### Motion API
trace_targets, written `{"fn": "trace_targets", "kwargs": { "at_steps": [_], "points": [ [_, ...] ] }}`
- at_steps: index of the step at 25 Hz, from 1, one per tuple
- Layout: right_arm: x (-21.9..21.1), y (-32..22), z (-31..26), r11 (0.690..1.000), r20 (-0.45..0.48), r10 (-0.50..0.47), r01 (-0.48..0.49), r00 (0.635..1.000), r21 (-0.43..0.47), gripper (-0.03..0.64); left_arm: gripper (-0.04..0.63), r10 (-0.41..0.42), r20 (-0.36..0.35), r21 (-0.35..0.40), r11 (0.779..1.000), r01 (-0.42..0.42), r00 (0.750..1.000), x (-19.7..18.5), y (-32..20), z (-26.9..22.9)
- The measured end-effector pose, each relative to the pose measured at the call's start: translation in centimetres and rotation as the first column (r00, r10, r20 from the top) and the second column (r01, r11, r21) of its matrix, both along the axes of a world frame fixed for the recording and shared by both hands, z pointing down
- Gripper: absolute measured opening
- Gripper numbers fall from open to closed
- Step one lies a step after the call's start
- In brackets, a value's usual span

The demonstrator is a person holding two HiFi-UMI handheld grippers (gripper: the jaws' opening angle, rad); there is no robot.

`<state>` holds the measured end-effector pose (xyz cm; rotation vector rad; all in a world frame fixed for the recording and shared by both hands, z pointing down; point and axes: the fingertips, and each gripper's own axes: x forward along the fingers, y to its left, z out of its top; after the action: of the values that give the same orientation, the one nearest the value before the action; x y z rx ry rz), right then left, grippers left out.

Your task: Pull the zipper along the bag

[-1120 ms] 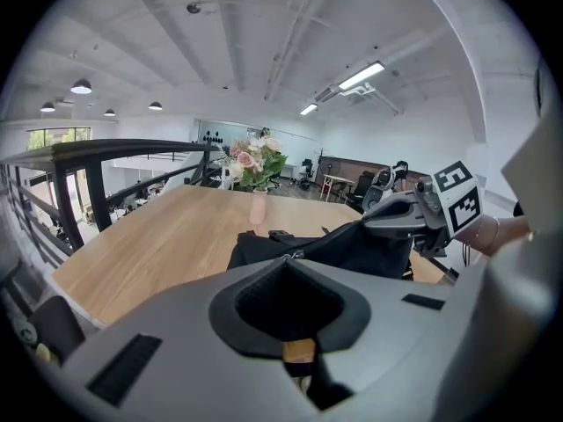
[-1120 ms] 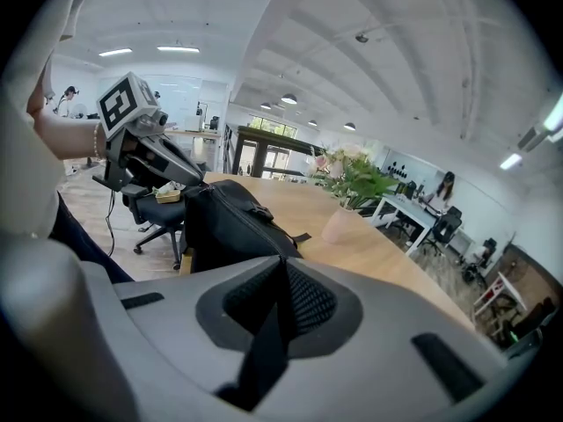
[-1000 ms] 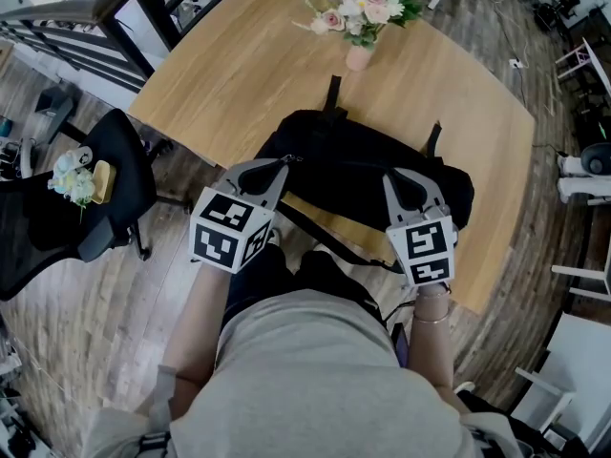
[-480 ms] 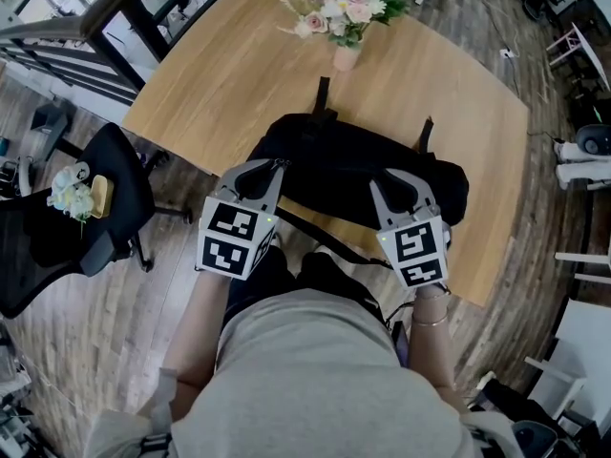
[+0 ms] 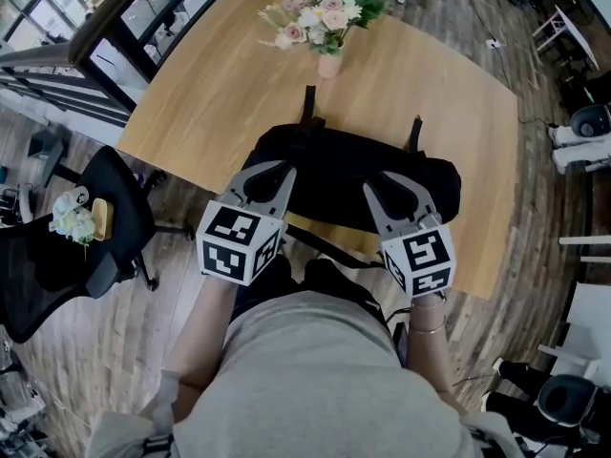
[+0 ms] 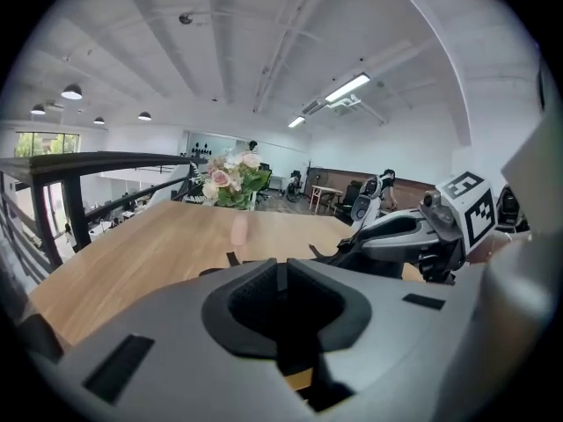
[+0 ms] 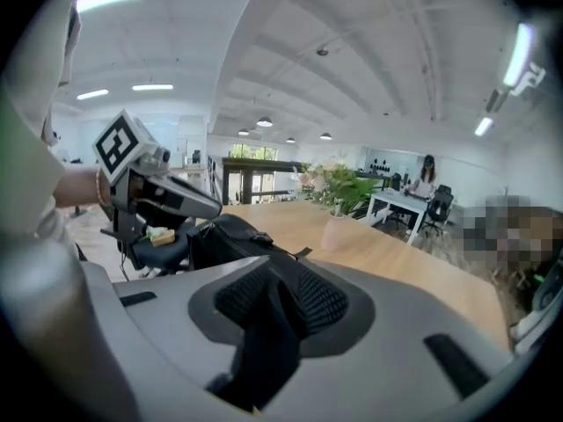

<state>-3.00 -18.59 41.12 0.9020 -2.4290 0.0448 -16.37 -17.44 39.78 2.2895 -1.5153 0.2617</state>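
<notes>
**Bag released at the right end, left jaws shut at the other end.**

As your right gripper (image 7: pixel 280 272) has just been opening, its pads stand apart with a fold of black fabric between them. Your left gripper (image 6: pixel 281 269) is fully closed at the far end of the bag (image 5: pixel 353 175), and whether it pinches the zipper pull cannot be made out. The bag lies directly under both sets of tips, close to the near edge of the table (image 5: pixel 220 74). With the right end unheld, a pull from the left would probably drag or bunch the whole bag instead of running the zipper. The fabric may also catch on the right pads as you withdraw. A strap (image 5: pixel 325 244) hangs below your grippers, off the edge. The flower vase (image 5: pixel 329 63) stands beyond the bag, well apart, and the chair (image 5: pixel 86 227) is outside your left gripper. Neither blocks you.
</notes>
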Motion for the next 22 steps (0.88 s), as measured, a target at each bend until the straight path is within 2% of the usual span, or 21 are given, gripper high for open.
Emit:
{"fn": "trace_targets", "kwargs": {
  "at_steps": [6, 9, 12, 16, 22],
  "points": [
    [0.6, -0.4, -2.4, 0.996, 0.228, 0.083, -0.083, 0.97, -0.01, 0.056, 0.021, 0.11, -0.064, 0.06, 0.993, -0.106, 0.992, 3.0, -0.8, -2.2],
    [1.1, -0.4, -4.0, 0.989, 0.344, 0.143, -0.143, 0.928, -0.024, 0.032, 0.021, 0.166, -0.083, 0.092, 0.983, -0.158, 0.983, 4.4, -1.0, -3.2],
    [1.3, 0.1, -4.8, 0.985, 0.428, 0.171, -0.154, 0.887, -0.074, 0.008, 0.021, 0.231, -0.098, 0.12, 0.968, -0.219, 0.968, 6.0, -1.1, -3.9],
    [1.4, 1.1, -5.5, 0.987, 0.451, 0.162, -0.151, 0.878, -0.061, 0.008, 0.02, 0.307, -0.117, 0.119, 0.948, -0.294, 0.944, 8.1, -1.0, -4.2],
    [1.9, 1.8, -6.0, 0.981, 0.459, 0.193, -0.183, 0.867, -0.067, 0.006, 0.02, 0.339, -0.126, 0.078, 0.94, -0.331, 0.933, 10.0, -1.2, -3.5]
  ]
}}
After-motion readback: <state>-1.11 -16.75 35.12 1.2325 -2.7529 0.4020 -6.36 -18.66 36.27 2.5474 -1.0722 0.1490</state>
